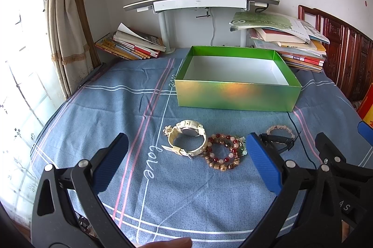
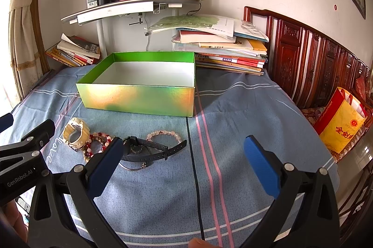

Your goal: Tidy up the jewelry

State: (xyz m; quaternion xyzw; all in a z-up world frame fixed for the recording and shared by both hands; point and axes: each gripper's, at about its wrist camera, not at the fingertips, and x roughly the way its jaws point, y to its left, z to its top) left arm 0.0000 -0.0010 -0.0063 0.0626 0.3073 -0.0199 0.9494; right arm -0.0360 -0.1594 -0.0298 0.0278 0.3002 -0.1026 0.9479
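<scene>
An open, empty green box (image 1: pixel 235 94) (image 2: pixel 139 98) stands on the blue bedsheet. In front of it lie a cream watch (image 1: pixel 187 139) (image 2: pixel 75 132), a pile of red and pale bead bracelets (image 1: pixel 225 154) (image 2: pixel 98 143), a black watch (image 2: pixel 149 148) (image 1: pixel 277 141) and a pale pink bead bracelet (image 2: pixel 164 134) (image 1: pixel 279 130). My left gripper (image 1: pixel 186 159) is open above the sheet, just short of the cream watch and beads. My right gripper (image 2: pixel 184 159) is open, its left finger beside the black watch. Both are empty.
Stacks of books (image 1: pixel 291 42) (image 2: pixel 223 47) and a smaller pile (image 1: pixel 130 45) lie behind the box under a white shelf (image 1: pixel 200 3). A carved wooden headboard (image 2: pixel 314 61) runs along the right. A yellow and red bag (image 2: pixel 340 122) stands off the bed's right edge.
</scene>
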